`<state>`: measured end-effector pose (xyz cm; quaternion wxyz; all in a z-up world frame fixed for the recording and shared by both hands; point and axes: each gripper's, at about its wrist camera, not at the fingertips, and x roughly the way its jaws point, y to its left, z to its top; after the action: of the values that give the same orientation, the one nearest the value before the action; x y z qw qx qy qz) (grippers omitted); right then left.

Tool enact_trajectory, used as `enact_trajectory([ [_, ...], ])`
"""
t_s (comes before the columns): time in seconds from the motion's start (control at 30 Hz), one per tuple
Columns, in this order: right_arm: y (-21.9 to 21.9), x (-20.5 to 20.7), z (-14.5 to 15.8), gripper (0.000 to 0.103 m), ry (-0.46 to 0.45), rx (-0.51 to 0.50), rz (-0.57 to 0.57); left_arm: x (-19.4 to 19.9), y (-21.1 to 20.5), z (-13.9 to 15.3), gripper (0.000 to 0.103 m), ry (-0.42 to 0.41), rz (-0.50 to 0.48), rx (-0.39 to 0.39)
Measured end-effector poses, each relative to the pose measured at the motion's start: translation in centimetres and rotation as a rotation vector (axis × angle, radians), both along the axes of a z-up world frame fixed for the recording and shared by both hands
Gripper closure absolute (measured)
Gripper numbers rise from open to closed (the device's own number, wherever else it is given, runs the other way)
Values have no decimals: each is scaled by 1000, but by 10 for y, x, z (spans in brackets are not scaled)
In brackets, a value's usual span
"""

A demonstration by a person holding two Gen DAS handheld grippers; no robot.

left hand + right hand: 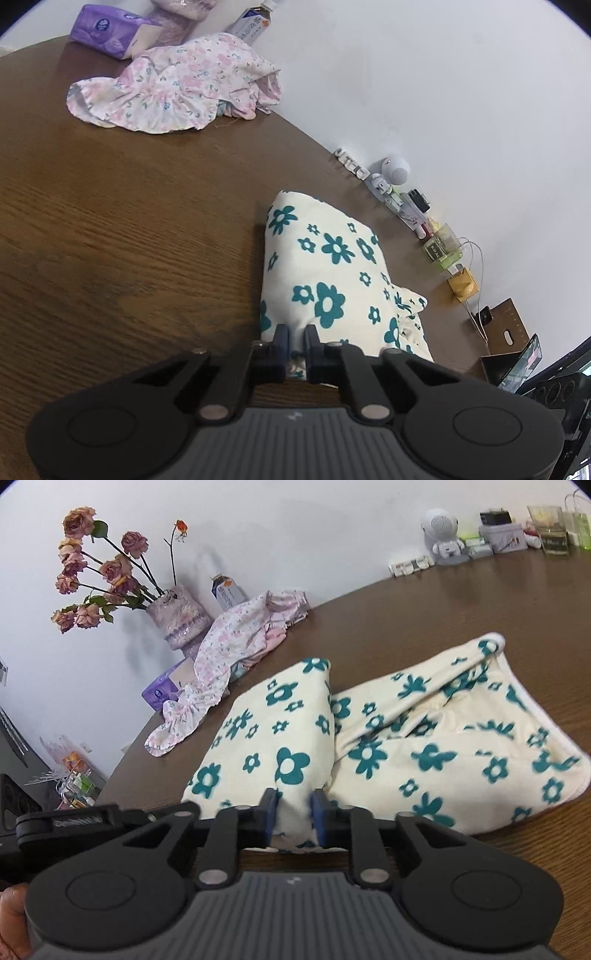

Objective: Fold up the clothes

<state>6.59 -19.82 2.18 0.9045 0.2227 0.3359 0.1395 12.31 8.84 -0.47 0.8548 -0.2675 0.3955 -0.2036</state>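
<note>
Left gripper [296, 338]: fingers pinched narrow on the near edge of the cream cloth [332, 273].
Right gripper [294, 809]: fingers clamped on a bunched fold of the same cloth [424, 738].
Cream cloth: teal-flowered, partly folded, near the counter's [129, 221] front edge.
Pink floral garment [173, 88]: crumpled at the counter's back edge, by the wall.

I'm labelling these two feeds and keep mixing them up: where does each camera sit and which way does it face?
Left wrist: sits on the left gripper, looking down along the wooden table toward the wall; its fingers pinch the cream teal-flowered garment.
Right wrist: sits on the right gripper, facing the wall and the vase of dried roses; its fingers pinch the same garment; a bit of hand shows.
Shared: the garment, pink floral garment, purple tissue pack.
</note>
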Motion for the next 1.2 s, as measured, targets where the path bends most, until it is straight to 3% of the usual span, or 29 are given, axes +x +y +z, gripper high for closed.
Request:
enact_trajectory([
  [0.07, -2, -2, 1, 83, -4, 3, -1, -3, 3, 2, 75, -4, 16, 8],
  [0.1, -3, -4, 2, 80, -4, 6, -1, -4, 4, 3, 75, -9, 15, 12],
  [0.13, -5, -5, 3, 79, -4, 9, 0, -5, 4, 3, 75, -14, 14, 16],
  [0.23, -5, -7, 2, 78, 1, 6, 5, -5, 5, -1, 97, -3, -1, 11],
  [0.3, -3, -5, -1, 85, 14, 4, 11, -6, 5, -3, 96, 10, -4, 6],
  [0.37, -2, -5, -1, 84, 15, -2, 16, -4, 9, 1, 74, 0, 15, -2],
  [0.43, -7, -6, 3, 80, 4, 12, 15, -2, 15, 7, 62, -13, 37, -11],
  [0.5, -14, -5, 9, 65, -9, 31, 0, 3, 18, 12, 62, -24, 55, -17],
  [0.57, -19, 1, 11, 65, -8, 70, -8, 14, 12, 14, 62, -17, 48, -6],
  [0.67, -18, 21, 11, 65, 13, 81, -13, 27, 5, 9, 64, 5, 24, -1],
  [0.7, -16, 27, 9, 66, 23, 80, -12, 29, 3, 6, 69, 14, 14, -4],
  [0.73, -16, 29, 7, 68, 28, 81, -17, 32, 1, 3, 82, 24, 4, -6],
  [0.8, -14, 32, 3, 79, 38, 83, -26, 34, 0, -1, 83, 30, -2, -20],
  [0.9, -14, 34, 1, 81, 46, 82, -26, 35, 0, 3, 83, 19, 1, -11],
  [0.97, -13, 34, 5, 77, 37, 72, -16, 35, 0, 8, 65, 9, 4, 1],
  [1.03, -15, 35, 12, 71, 16, 69, -14, 38, -2, 12, 59, -6, 8, 14],
  [1.1, -16, 41, 14, 66, 12, 73, -22, 44, -5, 9, 65, 4, -8, 16],
  [1.13, -16, 46, 13, 67, 19, 71, -27, 47, -7, 7, 88, 11, -18, 16],
  [1.17, -16, 50, 13, 71, 26, 68, -32, 48, -8, 4, 89, 19, -21, 14],
  [1.2, -15, 54, 10, 83, 42, 75, -28, 48, -8, 4, 89, 18, -21, 14],
])
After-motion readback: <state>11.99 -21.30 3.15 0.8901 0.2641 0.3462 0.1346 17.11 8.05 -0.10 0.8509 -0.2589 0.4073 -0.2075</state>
